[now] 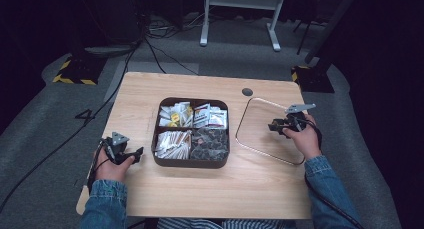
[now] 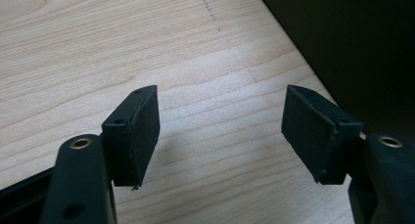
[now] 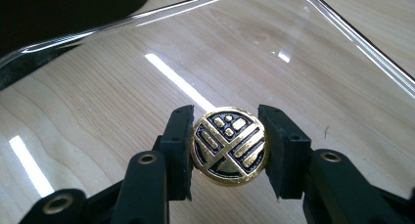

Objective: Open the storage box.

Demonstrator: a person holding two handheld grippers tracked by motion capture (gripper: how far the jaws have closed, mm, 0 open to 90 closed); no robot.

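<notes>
A round black-and-gold foil-wrapped coin (image 3: pixel 228 145) is pinched between the jaws of my right gripper (image 3: pixel 225 148), held just above the clear plastic tray (image 3: pixel 313 48). From above, the right gripper (image 1: pixel 278 126) hovers over the right half of that clear tray (image 1: pixel 250 116). My left gripper (image 2: pixel 220 131) stands open over bare wood, nothing between its pads; in the high view the left gripper (image 1: pixel 136 152) rests at the table's left, just beside the dark box (image 1: pixel 190 162). That box has four compartments filled with packets and wrapped items.
The wooden table (image 1: pixel 200 189) ends close to the person's body, and a dark round grommet (image 1: pixel 247 92) sits near its far edge. Cables (image 1: pixel 150 49) and stand feet lie on the grey floor beyond.
</notes>
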